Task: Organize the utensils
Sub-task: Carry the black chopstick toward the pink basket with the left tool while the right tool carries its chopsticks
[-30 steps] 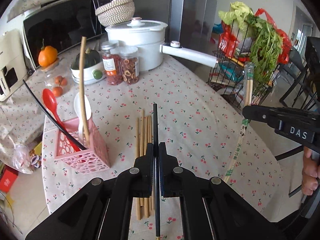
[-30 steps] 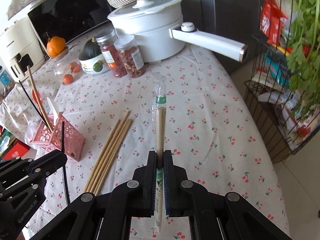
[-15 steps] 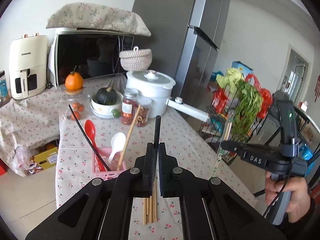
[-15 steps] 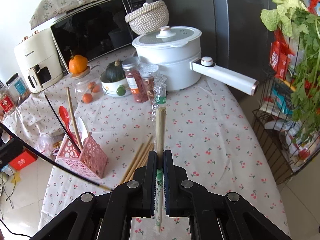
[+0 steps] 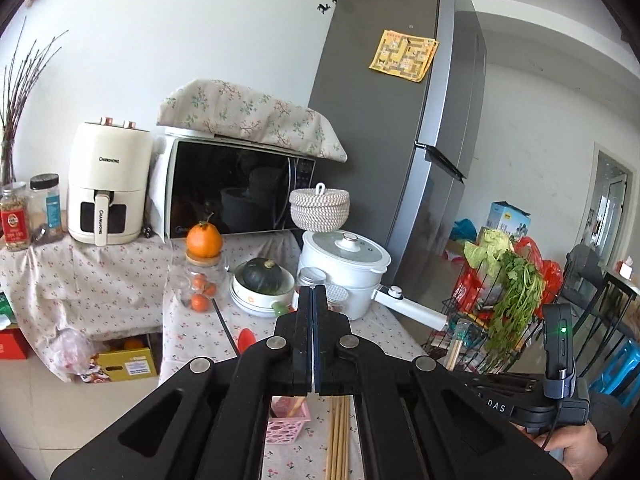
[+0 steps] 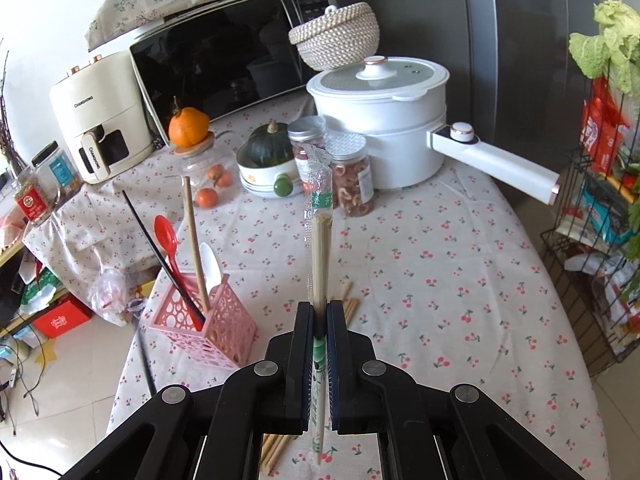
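Right wrist | right gripper clamps wrapped chopsticks | left gripper closed empty

pink holder, red spoon, white pot, cherry-print tablecloth.

Table under a cherry-print cloth, bearing a pink basket, loose chopsticks, white pot, two jars, bowl.

Left hand-held gripper jaws fully closed, nothing between them, aimed near level. Right hand-held gripper clamped, pitched down. Hand on right grip, probably the right one.
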`<state>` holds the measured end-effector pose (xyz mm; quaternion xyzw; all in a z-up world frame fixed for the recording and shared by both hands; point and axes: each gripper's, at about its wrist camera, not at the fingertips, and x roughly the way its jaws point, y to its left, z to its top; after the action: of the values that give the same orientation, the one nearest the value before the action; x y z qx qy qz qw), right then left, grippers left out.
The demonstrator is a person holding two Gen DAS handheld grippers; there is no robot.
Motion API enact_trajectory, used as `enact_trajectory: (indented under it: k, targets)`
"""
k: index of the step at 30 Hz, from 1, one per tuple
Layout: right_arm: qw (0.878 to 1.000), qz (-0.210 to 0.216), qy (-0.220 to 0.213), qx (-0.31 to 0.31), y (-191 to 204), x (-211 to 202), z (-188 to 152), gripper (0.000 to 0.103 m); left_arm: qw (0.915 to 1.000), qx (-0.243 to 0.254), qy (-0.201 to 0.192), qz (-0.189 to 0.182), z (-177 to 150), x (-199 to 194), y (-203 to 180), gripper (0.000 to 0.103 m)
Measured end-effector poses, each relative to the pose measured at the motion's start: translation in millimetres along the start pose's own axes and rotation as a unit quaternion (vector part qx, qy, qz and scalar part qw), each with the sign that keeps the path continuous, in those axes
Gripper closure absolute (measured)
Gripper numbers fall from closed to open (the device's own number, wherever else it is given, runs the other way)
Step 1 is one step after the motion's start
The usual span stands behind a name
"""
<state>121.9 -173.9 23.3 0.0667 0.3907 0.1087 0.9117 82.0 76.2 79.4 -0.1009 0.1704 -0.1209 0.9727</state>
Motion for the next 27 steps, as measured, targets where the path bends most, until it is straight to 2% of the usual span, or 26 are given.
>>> enact_trajectory:
  k: [1, 3, 4, 6, 8, 9, 11, 13, 18, 23, 24, 25, 26, 27]
  targets:
    - [1.0, 0.002, 0.001, -0.001, 2.6, 1.2, 0.0, 0.1, 0.9999, 0.0, 0.016, -0.001, 0.4, 4.0, 1.7, 0.103]
    - [1.0, 0.006, 0.003, -0.004, 7.0, 3.2, -0.4, 0.1, 0.9967, 0.009, 0.081, -0.005, -2.9, 19.7, 4.6, 0.103]
    - [1.0, 0.007, 0.004, -0.005, 8.6, 4.4, -0.8, 0.1, 0.9948, 0.009, 0.101, -0.007, -7.5, 26.1, 8.1, 0.103]
    - [1.0, 0.009, 0.008, -0.008, 10.5, 6.1, -2.0, 0.1, 0.9862, 0.013, 0.165, 0.004, -22.5, 44.7, 15.9, 0.103]
    - [1.0, 0.009, 0.012, -0.011, 10.4, 8.0, -3.6, 0.1, 0.9786, -0.007, 0.206, 0.004, -41.5, 59.0, 28.9, 0.1]
    - [1.0, 0.009, 0.015, -0.011, 9.7, 9.1, -4.3, 0.1, 0.9724, -0.007, 0.233, 0.006, -51.1, 67.9, 33.0, 0.096]
    - [1.0, 0.011, 0.02, -0.009, 7.2, 11.2, -5.4, 0.1, 0.9619, -0.004, 0.273, -0.001, -71.0, 82.1, 38.5, 0.069]
    - [1.0, 0.013, 0.025, -0.006, 3.9, 13.2, -5.9, 0.1, 0.9525, 0.005, 0.305, 0.002, -90.4, 94.7, 40.6, 0.058]
    - [0.999, 0.018, 0.036, 0.003, 1.1, 18.4, -6.3, 0.1, 0.9309, 0.017, 0.365, -0.004, -125.2, 121.1, 37.9, 0.058]
    - [0.999, 0.02, 0.039, 0.002, 2.2, 19.0, -7.2, 0.1, 0.9206, 0.022, 0.39, -0.001, -140.4, 138.3, 33.0, 0.061]
    - [0.999, 0.019, 0.04, 0.001, 1.9, 19.2, -7.5, 0.1, 0.9186, 0.021, 0.395, 0.002, -142.7, 142.0, 33.5, 0.064]
    - [0.999, 0.019, 0.041, 0.001, 1.5, 19.4, -7.9, 0.1, 0.9161, 0.019, 0.401, 0.006, -145.7, 145.1, 34.7, 0.074]
    - [0.999, 0.018, 0.042, 0.001, 1.2, 19.7, -8.3, 0.1, 0.9137, 0.017, 0.406, 0.01, -148.2, 148.3, 35.9, 0.088]
    - [0.999, 0.017, 0.043, 0.001, 0.9, 20.0, -9.0, 0.1, 0.9118, 0.017, 0.41, 0.014, -149.8, 149.8, 36.7, 0.094]
